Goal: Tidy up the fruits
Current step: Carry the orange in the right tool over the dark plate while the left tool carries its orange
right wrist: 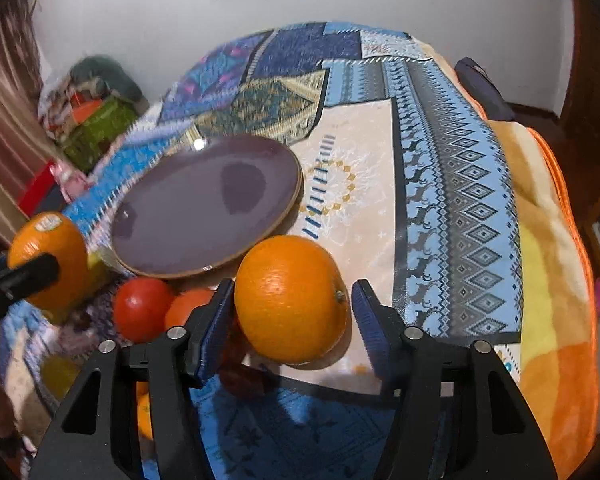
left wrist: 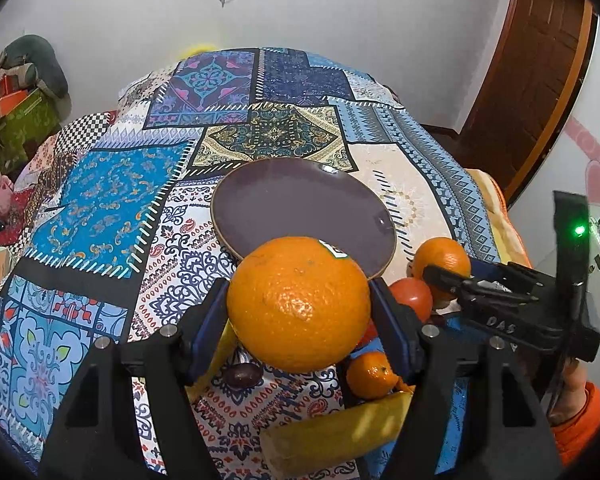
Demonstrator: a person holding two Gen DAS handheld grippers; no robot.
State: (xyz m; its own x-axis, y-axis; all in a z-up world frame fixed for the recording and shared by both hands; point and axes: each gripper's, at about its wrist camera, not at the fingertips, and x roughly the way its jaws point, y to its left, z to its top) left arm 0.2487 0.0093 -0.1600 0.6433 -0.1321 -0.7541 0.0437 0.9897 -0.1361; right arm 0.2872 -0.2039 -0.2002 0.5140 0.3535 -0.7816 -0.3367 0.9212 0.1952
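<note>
My left gripper (left wrist: 298, 308) is shut on a large stickered orange (left wrist: 298, 304) and holds it above the cloth, just before the purple plate (left wrist: 284, 204). The same orange shows at the left of the right wrist view (right wrist: 46, 258). My right gripper (right wrist: 294, 320) is open around a second orange (right wrist: 290, 312) that rests on the cloth right of the plate (right wrist: 188, 216); a gap shows at its right finger. That orange also shows in the left wrist view (left wrist: 442, 260). A red tomato (right wrist: 142, 314), a small mandarin (left wrist: 370, 374), yellow bananas (left wrist: 340, 428) and a dark plum (left wrist: 240, 374) lie close by.
The patchwork cloth (left wrist: 112, 200) covers the whole table. An orange and yellow blanket (right wrist: 552, 280) lies off its right side. Boxes and bags (left wrist: 16, 108) are stacked at the far left by the wall. A wooden door (left wrist: 532, 80) stands at the right.
</note>
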